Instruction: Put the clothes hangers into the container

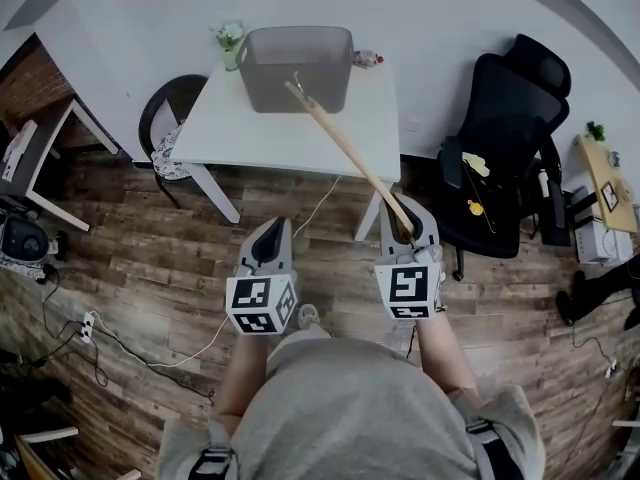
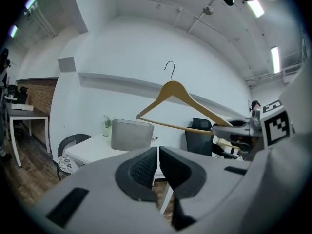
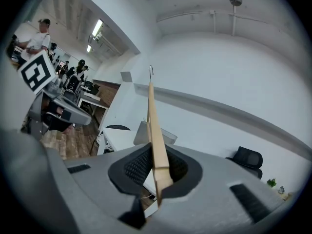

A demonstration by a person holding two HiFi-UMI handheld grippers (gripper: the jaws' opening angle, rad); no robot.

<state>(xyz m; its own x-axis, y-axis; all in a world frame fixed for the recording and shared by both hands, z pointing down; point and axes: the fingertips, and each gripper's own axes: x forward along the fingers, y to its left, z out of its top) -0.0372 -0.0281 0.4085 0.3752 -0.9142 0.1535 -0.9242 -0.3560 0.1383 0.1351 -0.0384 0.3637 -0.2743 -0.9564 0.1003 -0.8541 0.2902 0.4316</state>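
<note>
A wooden clothes hanger (image 1: 345,148) with a metal hook reaches from my right gripper (image 1: 408,223) up toward the grey container (image 1: 296,68) on the white table (image 1: 290,133). In the head view its far end lies over the container's front rim. The right gripper (image 3: 157,167) is shut on one end of the hanger (image 3: 155,135), which stands edge-on between the pads. My left gripper (image 1: 270,230) hangs beside it over the floor, short of the table. In the left gripper view, that gripper (image 2: 159,152) is shut with nothing in it, and the hanger (image 2: 180,94) shows above the container (image 2: 130,134).
A black office chair (image 1: 505,138) stands right of the table, and a dark round chair (image 1: 170,108) at its left corner. A small plant (image 1: 230,43) and a small object (image 1: 367,59) flank the container. Cables (image 1: 150,353) run over the wooden floor.
</note>
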